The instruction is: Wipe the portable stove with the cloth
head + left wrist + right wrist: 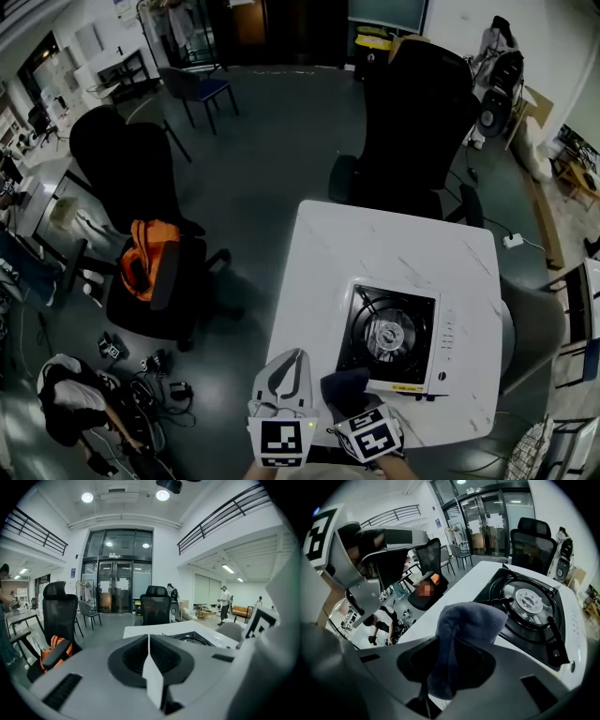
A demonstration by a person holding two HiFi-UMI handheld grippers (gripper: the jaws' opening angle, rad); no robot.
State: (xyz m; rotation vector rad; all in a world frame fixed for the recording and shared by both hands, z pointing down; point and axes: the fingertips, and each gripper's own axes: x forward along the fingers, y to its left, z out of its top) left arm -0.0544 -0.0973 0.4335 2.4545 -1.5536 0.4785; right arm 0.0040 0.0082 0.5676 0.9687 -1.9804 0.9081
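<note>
The portable stove [390, 341], black top in a white body, sits on the white table [394, 246] toward its near right. My right gripper [349, 405] is shut on a dark blue cloth [341, 385] just off the stove's near left corner. In the right gripper view the cloth [461, 634] bulges out of the jaws, with the stove's burner [528, 599] just beyond. My left gripper [290, 364] hovers at the table's near left edge, shut with nothing in it. In the left gripper view its fingertips [151, 660] meet in a line, and the stove [193, 638] lies ahead to the right.
A black office chair [413, 117] stands behind the table and a grey chair [531, 330] to its right. On the left, a black chair holds an orange bag [143, 257]. Cables and gear [141, 373] litter the floor at lower left.
</note>
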